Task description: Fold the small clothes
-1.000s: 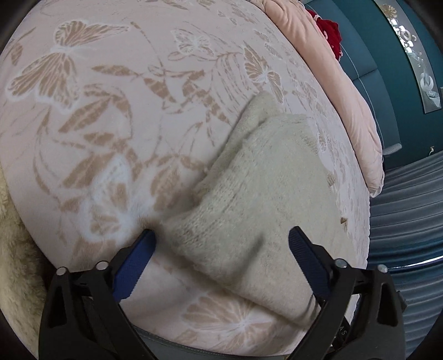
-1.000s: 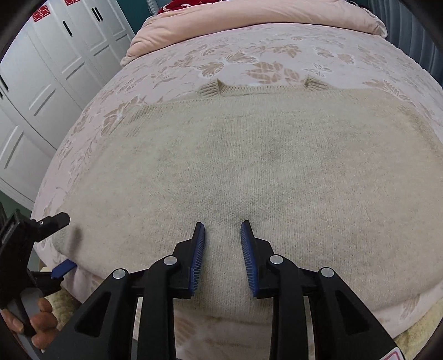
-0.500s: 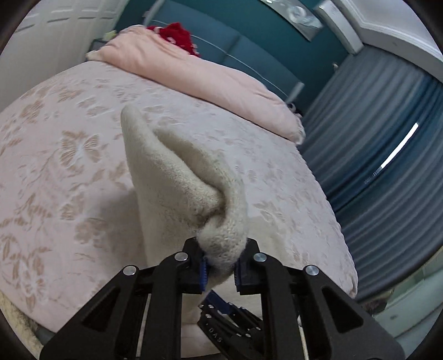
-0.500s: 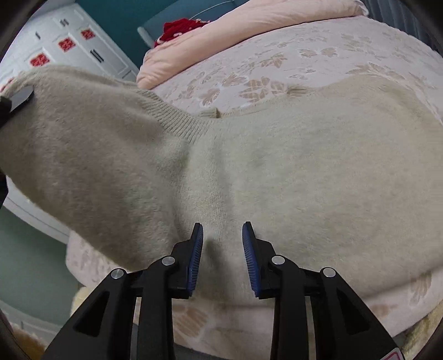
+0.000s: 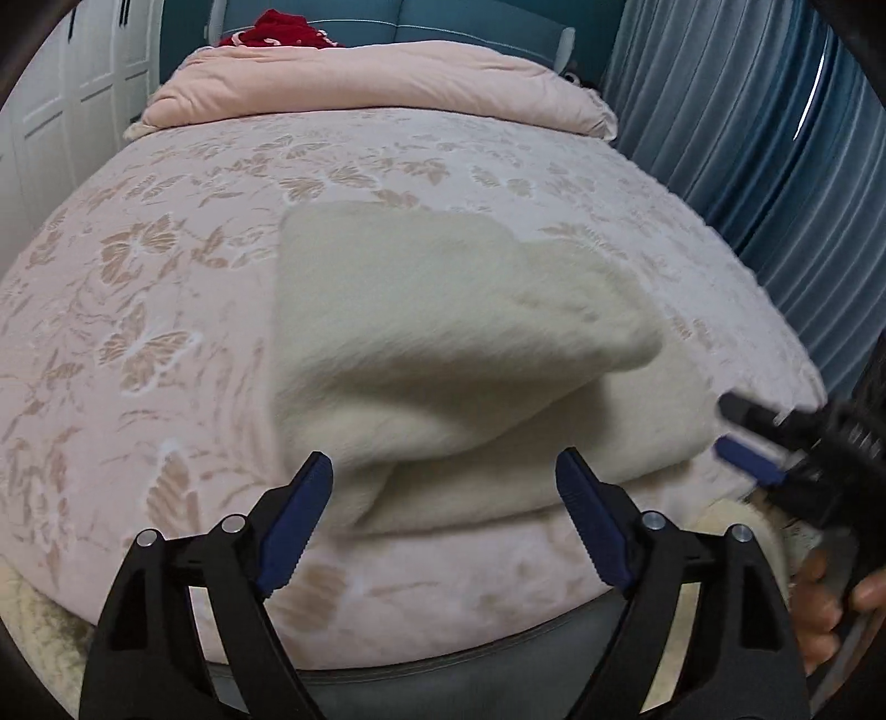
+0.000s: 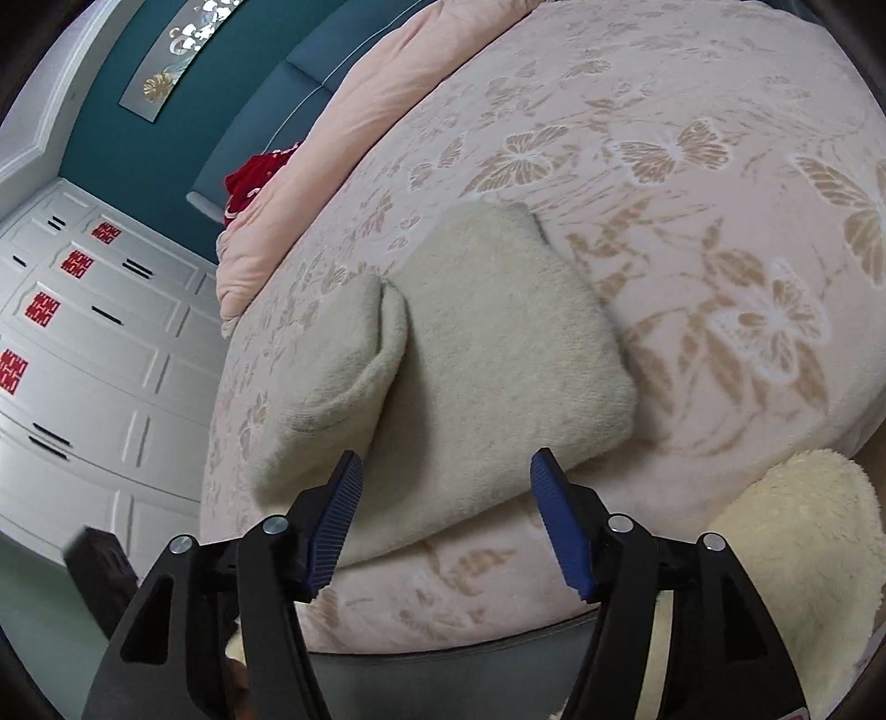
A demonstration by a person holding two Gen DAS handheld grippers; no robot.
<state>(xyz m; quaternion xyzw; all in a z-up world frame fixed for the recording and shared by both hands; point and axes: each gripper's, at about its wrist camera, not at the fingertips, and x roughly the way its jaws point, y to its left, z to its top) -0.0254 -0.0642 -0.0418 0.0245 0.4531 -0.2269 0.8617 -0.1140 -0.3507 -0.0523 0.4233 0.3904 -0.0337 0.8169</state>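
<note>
A cream knitted sweater [image 5: 443, 343] lies folded over on itself near the front edge of the bed; it also shows in the right wrist view [image 6: 459, 354]. My left gripper [image 5: 443, 498] is open and empty, just in front of the sweater's near fold. My right gripper [image 6: 446, 504] is open and empty at the sweater's near edge. The right gripper also shows in the left wrist view [image 5: 775, 448], at the sweater's right side.
The bed [image 5: 166, 277] has a pink cover with butterfly and leaf patterns. A pink duvet [image 5: 376, 83] and a red item [image 5: 271, 27] lie at its head. White wardrobes [image 6: 83, 343] stand on one side, blue curtains [image 5: 775, 138] on the other. A cream fluffy rug [image 6: 803, 543] lies below.
My left gripper lifted one side of the sweater, carried it across and let go; it is now open. My right gripper has opened wider. The sweater now lies folded in a narrower stack.
</note>
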